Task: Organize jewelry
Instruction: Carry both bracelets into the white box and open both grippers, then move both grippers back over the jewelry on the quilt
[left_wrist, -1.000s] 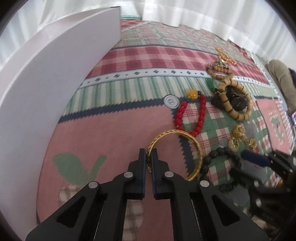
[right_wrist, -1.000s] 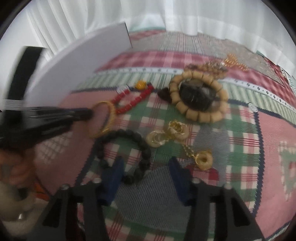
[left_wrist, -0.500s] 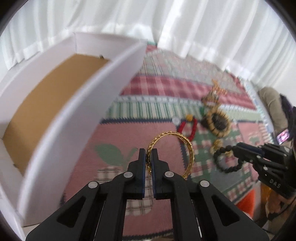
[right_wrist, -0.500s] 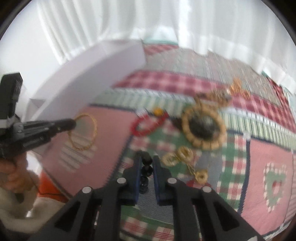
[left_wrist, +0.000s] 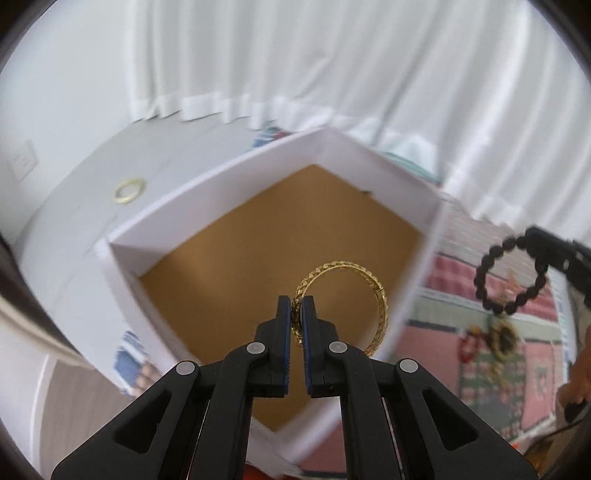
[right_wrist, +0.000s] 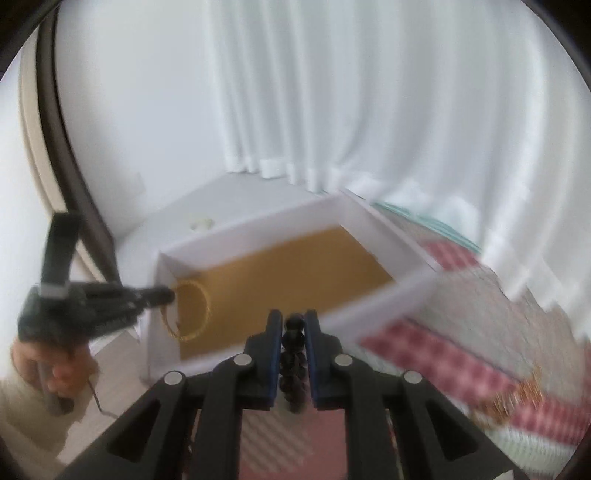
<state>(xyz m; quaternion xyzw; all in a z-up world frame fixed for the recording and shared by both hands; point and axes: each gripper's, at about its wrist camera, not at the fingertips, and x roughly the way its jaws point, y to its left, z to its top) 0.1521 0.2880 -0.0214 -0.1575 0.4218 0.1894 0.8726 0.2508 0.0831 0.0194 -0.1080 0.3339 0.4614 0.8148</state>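
A gold bangle (left_wrist: 341, 302), pinched upright by the left hand-held gripper (left_wrist: 296, 314), hangs over the brown floor of a white box (left_wrist: 236, 206), while the right hand-held gripper (right_wrist: 293, 334) clamps a black bead bracelet (right_wrist: 293, 354) just short of the box's near wall.

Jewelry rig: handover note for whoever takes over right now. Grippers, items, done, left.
Left gripper: shut on the gold bangle, held in the air over the white box with the brown floor.
Right gripper: shut on the black bead bracelet, lifted and nearing the box's rim, not over it yet.
Done: both pieces are picked up. Nothing visible lying in the box.
Left: release the bangle into the box, bring the black bracelet in and drop it. The red bead bracelet and a tan bead bracelet are on the patchwork cloth; other pieces are too blurred to name.
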